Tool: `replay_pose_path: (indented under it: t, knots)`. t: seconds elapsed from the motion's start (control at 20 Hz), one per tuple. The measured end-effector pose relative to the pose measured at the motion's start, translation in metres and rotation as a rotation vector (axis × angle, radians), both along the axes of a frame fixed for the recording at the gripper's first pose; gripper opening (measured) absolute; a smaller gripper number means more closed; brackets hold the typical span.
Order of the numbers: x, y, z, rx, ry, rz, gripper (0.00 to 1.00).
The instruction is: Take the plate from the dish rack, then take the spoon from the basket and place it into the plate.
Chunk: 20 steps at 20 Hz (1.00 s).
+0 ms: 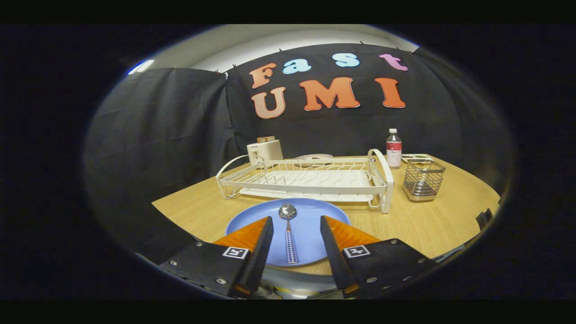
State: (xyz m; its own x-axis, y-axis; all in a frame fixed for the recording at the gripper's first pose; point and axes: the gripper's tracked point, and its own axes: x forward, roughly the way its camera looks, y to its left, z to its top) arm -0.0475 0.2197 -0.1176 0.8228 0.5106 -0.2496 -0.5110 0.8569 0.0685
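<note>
A blue plate (315, 220) lies flat on the wooden table (427, 225), in front of the white dish rack (306, 180). On the plate rests a spoon (289, 229) with a metal bowl and a blue-and-white checked handle, its handle pointing toward me. My gripper (295, 225) hovers over the near side of the plate with its fingers apart; the spoon lies between them, touched by neither. The wire basket (423, 180) stands to the right of the rack.
Behind the rack stand a white toaster (264, 150) at the left and a bottle (393, 149) with a red label at the right. A flat white object lies behind the basket. The table's left edge runs close to the plate.
</note>
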Motion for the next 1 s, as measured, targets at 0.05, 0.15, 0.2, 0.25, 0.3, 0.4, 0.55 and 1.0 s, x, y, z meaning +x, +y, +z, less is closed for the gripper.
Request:
replay_pose_path:
  t: [0.05,0.15,0.2,0.25,0.3,0.4,0.55,1.0]
  knots:
    - [0.003,-0.006,0.003,-0.002,-0.006,-0.014,0.69]
    - [0.01,-0.021,0.007,-0.007,-0.01,-0.041,0.85]
    - [0.012,-0.03,0.011,-0.014,-0.015,-0.055,0.91]
    - [0.015,-0.039,0.016,-0.024,-0.026,-0.069,0.94]
    - [0.019,-0.049,0.022,-0.031,-0.038,-0.09,0.97]
    - [0.024,-0.066,0.033,-0.032,-0.058,-0.12,0.97]
    - [0.032,-0.095,0.052,-0.039,-0.092,-0.168,0.97]
    - [0.058,-0.189,0.09,-0.019,-0.165,-0.356,0.97]
